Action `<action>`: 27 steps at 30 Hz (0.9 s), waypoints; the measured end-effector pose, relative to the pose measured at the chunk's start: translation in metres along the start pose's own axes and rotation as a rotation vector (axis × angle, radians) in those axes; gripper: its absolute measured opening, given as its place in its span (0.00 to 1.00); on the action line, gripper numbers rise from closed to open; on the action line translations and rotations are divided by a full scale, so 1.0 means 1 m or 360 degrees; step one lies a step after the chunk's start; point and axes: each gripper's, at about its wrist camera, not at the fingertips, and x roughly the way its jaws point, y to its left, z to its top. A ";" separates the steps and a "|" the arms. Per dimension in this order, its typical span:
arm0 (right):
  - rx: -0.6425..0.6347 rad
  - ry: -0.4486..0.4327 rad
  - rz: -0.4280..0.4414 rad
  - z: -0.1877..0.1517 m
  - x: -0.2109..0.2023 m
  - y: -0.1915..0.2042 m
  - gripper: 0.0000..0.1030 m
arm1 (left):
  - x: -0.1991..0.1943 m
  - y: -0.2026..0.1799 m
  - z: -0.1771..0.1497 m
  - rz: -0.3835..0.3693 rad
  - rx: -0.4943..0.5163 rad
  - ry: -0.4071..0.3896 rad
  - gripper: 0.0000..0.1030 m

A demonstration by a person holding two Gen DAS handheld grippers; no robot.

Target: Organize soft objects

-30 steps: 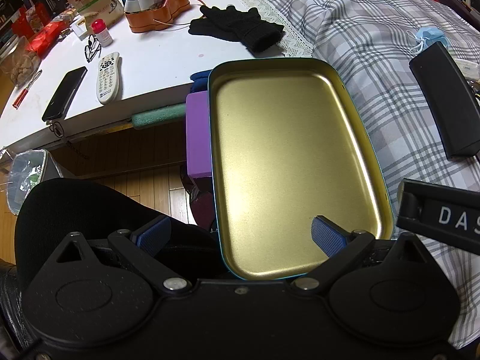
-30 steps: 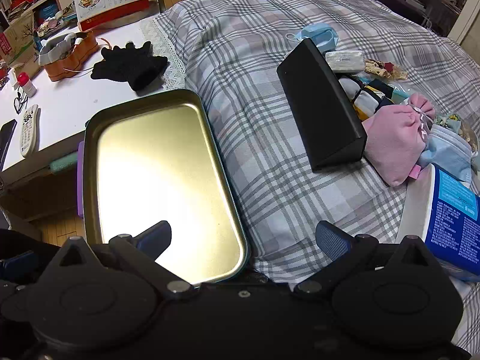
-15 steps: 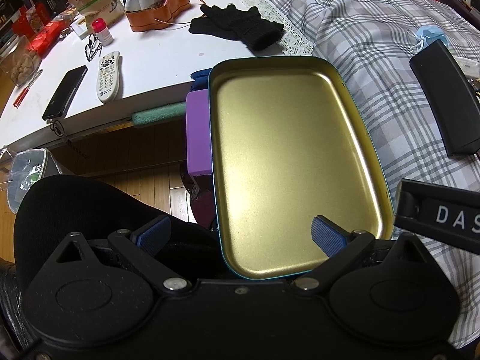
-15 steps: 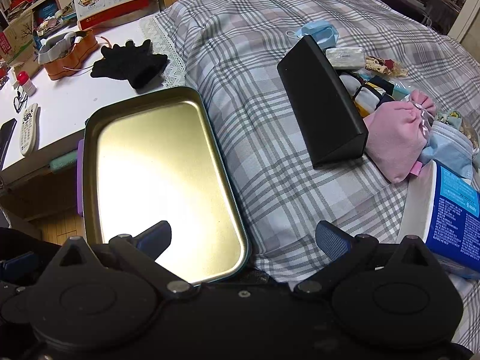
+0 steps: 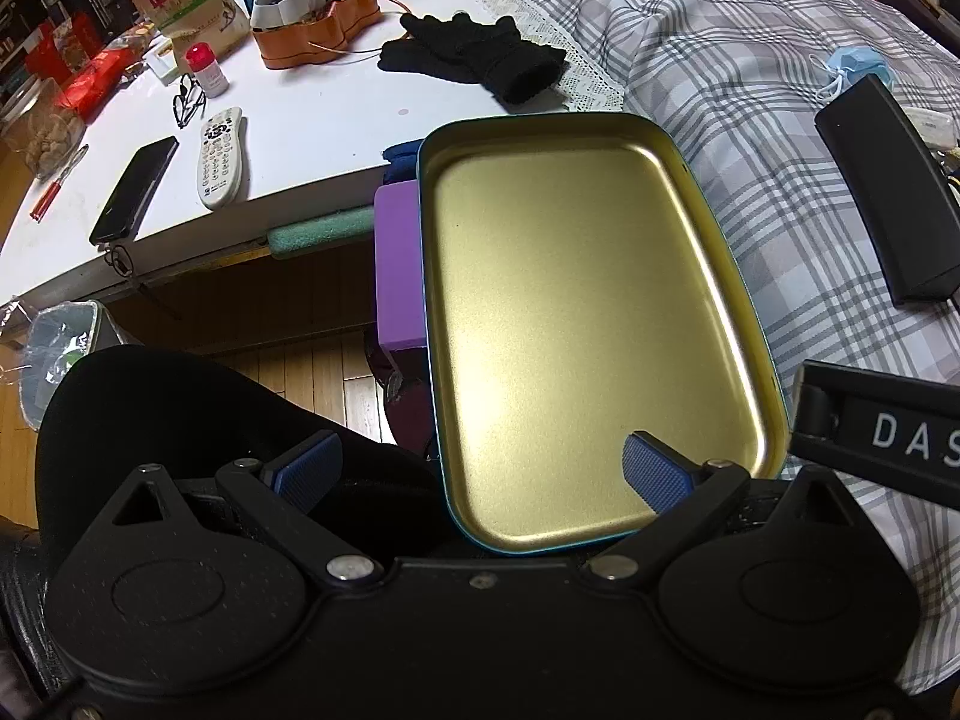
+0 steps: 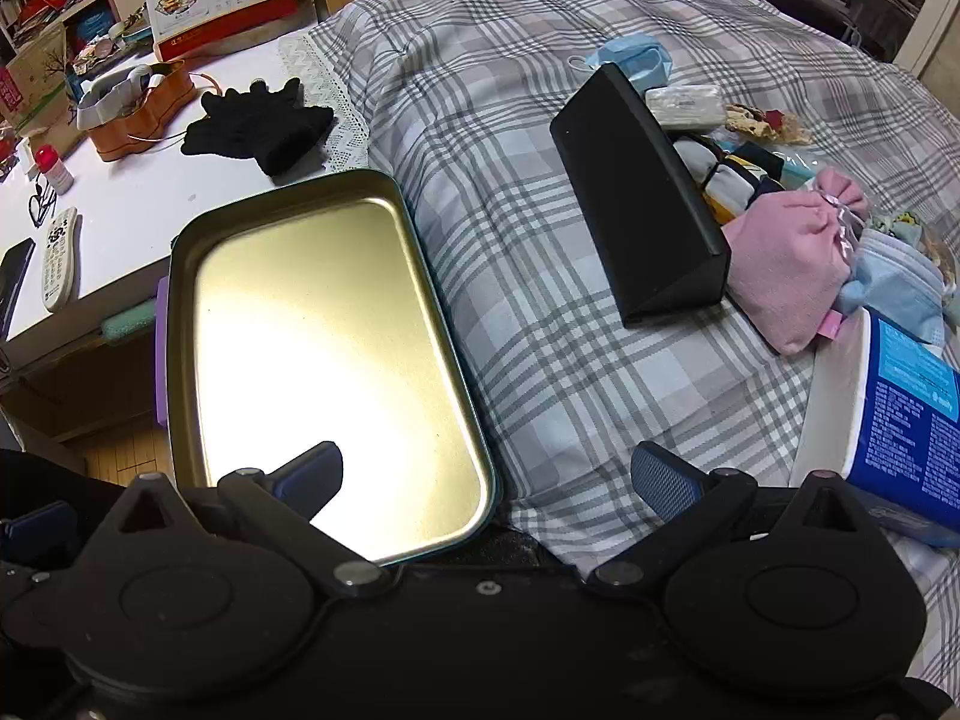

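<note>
A pink cloth drawstring pouch (image 6: 792, 276) and blue face masks (image 6: 900, 294) lie piled on the plaid bed, unsorted. The empty gold metal tray (image 6: 180, 360) waits nearby. Both grippers, left gripper (image 5: 480, 468) and right gripper (image 6: 486, 474), hover with fingers spread, holding nothing. Next likely: right reaches the pouch.

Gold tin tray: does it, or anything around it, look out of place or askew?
The gold tin tray is empty and sits only partly on the plaid blanket; its left side overhangs a purple block above the floor gap. Soft items, including the pink pouch, are heaped behind the black case. Nothing looks spilled or damaged.
</note>
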 end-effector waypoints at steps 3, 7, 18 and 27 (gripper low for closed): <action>0.0005 -0.0009 -0.0004 -0.003 -0.003 -0.002 1.00 | -0.004 0.000 -0.003 0.0001 0.0001 -0.0010 0.95; 0.0018 -0.0026 -0.0004 -0.007 -0.011 -0.005 1.00 | -0.011 0.001 -0.007 0.0006 0.0003 -0.0032 0.95; 0.0068 -0.0100 -0.0008 -0.027 -0.038 -0.023 1.00 | -0.035 -0.004 -0.019 -0.0008 0.0035 -0.0109 0.95; 0.0173 -0.0155 -0.0005 -0.046 -0.057 -0.057 1.00 | -0.052 -0.025 -0.028 -0.0077 0.0120 -0.0144 0.94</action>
